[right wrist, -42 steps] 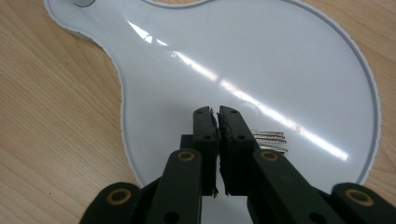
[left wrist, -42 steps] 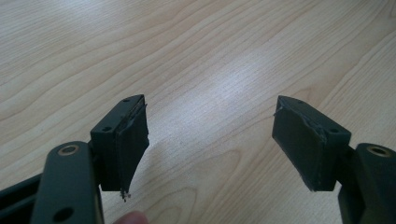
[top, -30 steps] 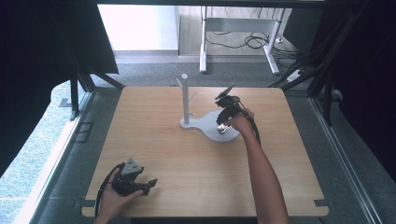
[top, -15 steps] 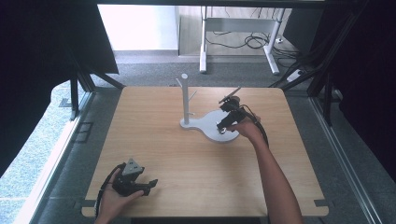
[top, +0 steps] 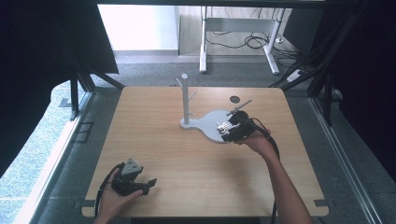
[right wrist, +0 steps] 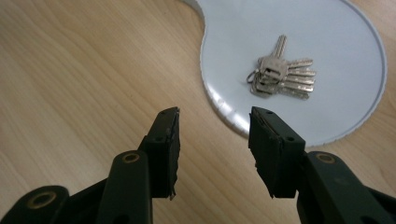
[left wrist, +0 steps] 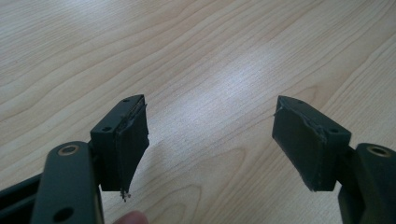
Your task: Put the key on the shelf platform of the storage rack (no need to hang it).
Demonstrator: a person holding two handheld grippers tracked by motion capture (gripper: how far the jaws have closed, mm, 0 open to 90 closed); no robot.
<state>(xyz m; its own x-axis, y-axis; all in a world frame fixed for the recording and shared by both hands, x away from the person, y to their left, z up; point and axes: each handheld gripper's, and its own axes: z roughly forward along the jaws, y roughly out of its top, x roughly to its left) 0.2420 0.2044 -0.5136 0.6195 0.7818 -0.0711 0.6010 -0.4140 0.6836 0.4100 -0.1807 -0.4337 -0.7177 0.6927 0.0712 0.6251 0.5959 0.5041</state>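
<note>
The person's right forearm reaches in from the bottom edge of the high view and runs diagonally up across the wooden tabletop [top: 196,154], the right hand [top: 256,140] wrapped around the right gripper [top: 232,131] at the near right edge of a white stand base [top: 210,122]. The gripper points toward the base from the person's side, tilted down at it. In the right gripper view its two black jaws stand apart with nothing between them, hovering over bare wood just short of the rounded rim of the base [right wrist: 299,56]. A bunch of silver keys [right wrist: 279,74] lies flat on that white surface, fanned out on a ring, a little beyond the jaw tips and not touching them.

The base carries an upright post [top: 185,98] with short pegs branching off it, standing at the narrower left end, well apart from the keys [top: 223,126].

The left hand [top: 114,193] rests low at the near left corner of the tabletop, holding the left gripper [top: 140,184] close to the wood with its cable looping beside the wrist. In the left gripper view its jaws are spread wide and empty, over plain wood grain [left wrist: 201,70], and a fingertip [left wrist: 133,217] shows at the bottom edge.
</note>
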